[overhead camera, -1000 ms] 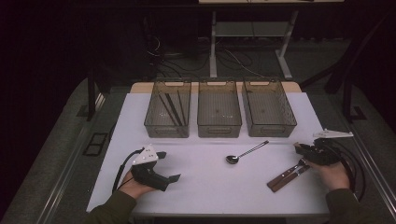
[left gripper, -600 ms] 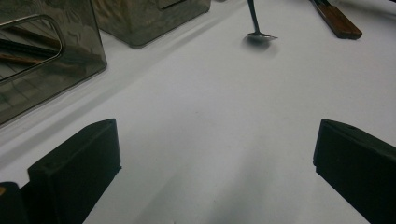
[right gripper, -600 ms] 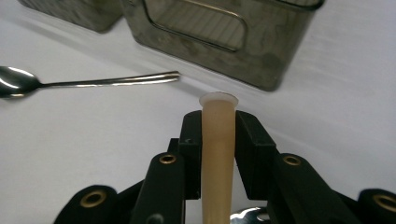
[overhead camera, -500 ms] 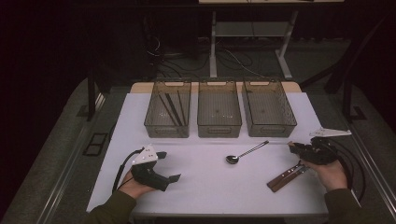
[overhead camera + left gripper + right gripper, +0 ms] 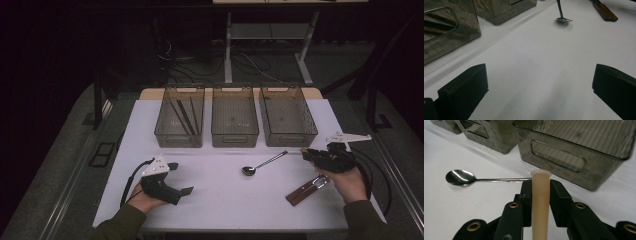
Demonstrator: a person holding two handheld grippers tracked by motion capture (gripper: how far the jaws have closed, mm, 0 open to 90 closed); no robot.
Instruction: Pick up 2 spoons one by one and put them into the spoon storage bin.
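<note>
My right gripper point(image 5: 308, 155) has lifted and crept toward the upper left from the frame's right edge. Its jaws are clamped narrowly on the cream handle point(image 5: 540, 202), now just below the right bin point(image 5: 288, 138) — drop-off looks close. My left gripper point(image 5: 181, 178) sits at lower left — wide open, empty.

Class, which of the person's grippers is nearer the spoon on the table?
Right. The right gripper sits just past the spoon handle's end; the left gripper rests well off on the bowl's side.
</note>
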